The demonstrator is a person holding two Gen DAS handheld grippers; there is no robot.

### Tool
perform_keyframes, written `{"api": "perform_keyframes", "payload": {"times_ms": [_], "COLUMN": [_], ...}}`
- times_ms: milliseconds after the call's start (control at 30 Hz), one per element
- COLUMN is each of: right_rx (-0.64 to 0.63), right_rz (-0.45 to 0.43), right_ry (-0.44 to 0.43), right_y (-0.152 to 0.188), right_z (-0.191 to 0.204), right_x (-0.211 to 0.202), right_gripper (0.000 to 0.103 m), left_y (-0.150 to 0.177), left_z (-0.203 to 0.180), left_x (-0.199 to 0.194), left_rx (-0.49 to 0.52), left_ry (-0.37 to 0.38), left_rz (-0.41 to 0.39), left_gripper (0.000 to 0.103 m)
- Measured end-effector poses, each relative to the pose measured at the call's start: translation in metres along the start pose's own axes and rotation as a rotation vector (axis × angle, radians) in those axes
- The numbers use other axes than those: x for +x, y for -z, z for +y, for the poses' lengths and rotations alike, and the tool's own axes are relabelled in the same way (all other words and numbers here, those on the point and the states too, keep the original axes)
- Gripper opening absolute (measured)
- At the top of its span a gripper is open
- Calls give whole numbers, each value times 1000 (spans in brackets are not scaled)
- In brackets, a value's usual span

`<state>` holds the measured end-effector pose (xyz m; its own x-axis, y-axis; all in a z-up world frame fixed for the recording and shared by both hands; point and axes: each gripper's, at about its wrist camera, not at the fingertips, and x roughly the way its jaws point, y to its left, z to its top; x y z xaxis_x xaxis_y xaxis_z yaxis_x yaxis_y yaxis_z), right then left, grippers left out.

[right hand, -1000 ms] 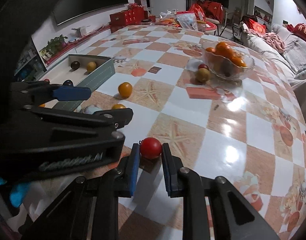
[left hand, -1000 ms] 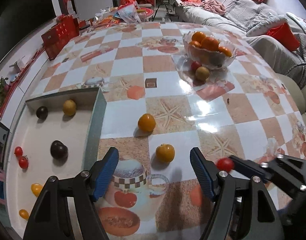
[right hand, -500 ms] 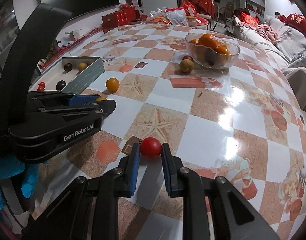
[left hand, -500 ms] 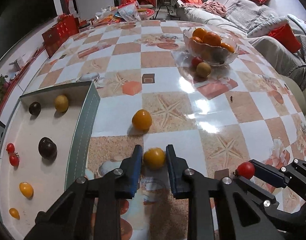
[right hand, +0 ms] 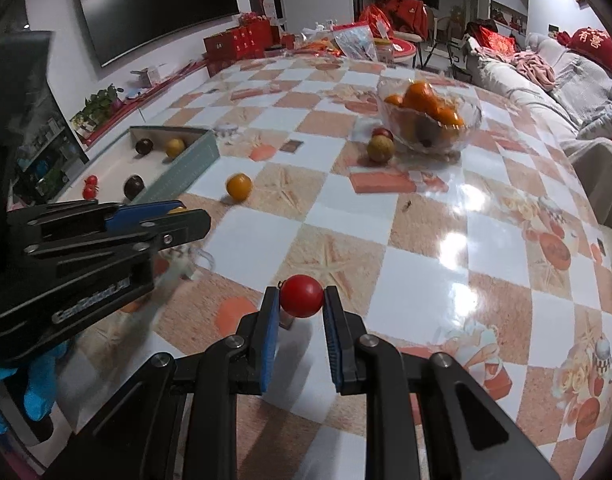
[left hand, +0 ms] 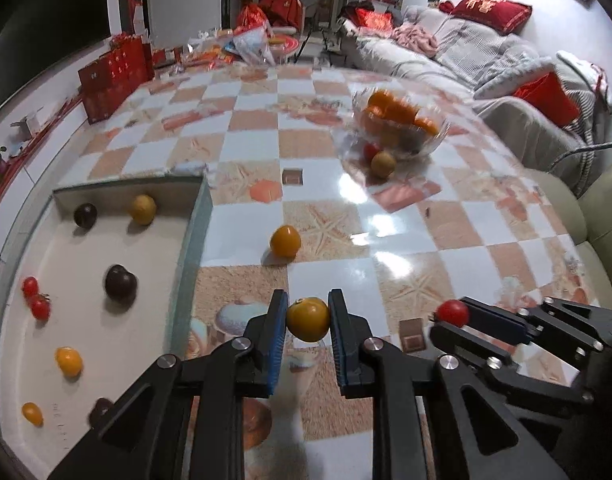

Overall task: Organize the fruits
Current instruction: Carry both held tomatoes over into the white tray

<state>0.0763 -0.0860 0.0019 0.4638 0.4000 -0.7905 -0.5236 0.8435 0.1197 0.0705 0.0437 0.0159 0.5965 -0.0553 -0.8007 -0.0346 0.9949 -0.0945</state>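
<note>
My left gripper (left hand: 308, 320) is shut on a yellow-orange tomato (left hand: 308, 319) and holds it above the table, just right of the white tray (left hand: 193, 224). My right gripper (right hand: 300, 300) is shut on a red cherry tomato (right hand: 301, 295); it also shows in the left wrist view (left hand: 452, 313). Another yellow-orange fruit (left hand: 285, 241) lies loose on the table ahead. The tray holds dark plums (left hand: 120, 282), a yellow fruit (left hand: 143, 209), red cherry tomatoes (left hand: 35, 300) and small orange tomatoes (left hand: 69, 361).
A glass bowl (left hand: 434, 142) of oranges stands far right on the checkered table, with a brownish fruit (left hand: 383, 164) and a red one (left hand: 370, 150) beside it. Red boxes (left hand: 113, 76) and bags sit at the far edge. A sofa (left hand: 506, 92) runs along the right.
My left gripper closed on the yellow-orange tomato and lifted it off the table. My right gripper kept hold of the red cherry tomato and rose with it.
</note>
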Motion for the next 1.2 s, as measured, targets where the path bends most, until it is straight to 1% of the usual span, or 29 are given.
{"api": "perform_keyframes", "payload": {"times_ms": [167, 300, 433, 567, 700, 767, 867, 1033, 1200], "right_rx": [-20, -44, -69, -113, -145, -156, -174, -202, -224], "right_rz": [-24, -39, -53, -59, -27, -9, 31, 90, 140], "right_ry": [-21, -50, -93, -132, -175, -180, -188, -184, -170], "right_y": [-14, -26, -41, -55, -65, -67, -69, -69, -67], "right_z": [18, 38, 63, 97, 129, 139, 155, 174, 182], "right_x": [-11, -18, -22, -19, 2, 13, 34, 62, 82], "right_gripper": [23, 24, 24, 24, 24, 24, 24, 24, 24], "left_y": [-1, -1, 1, 9, 23, 29, 36, 43, 47], "left_z": [12, 31, 61, 100, 139, 156, 175, 196, 202], "left_x": [-37, -60, -81, -94, -86, -77, -61, -38, -24], "left_rx": [4, 3, -12, -48, -95, -115, -147, -179, -181], "left_ry": [13, 3, -31, -103, -172, -211, -246, -267, -270], "left_rz": [-54, -76, -91, -102, -70, -48, -12, 40, 82], "left_gripper": [22, 22, 22, 22, 22, 22, 22, 22, 22]}}
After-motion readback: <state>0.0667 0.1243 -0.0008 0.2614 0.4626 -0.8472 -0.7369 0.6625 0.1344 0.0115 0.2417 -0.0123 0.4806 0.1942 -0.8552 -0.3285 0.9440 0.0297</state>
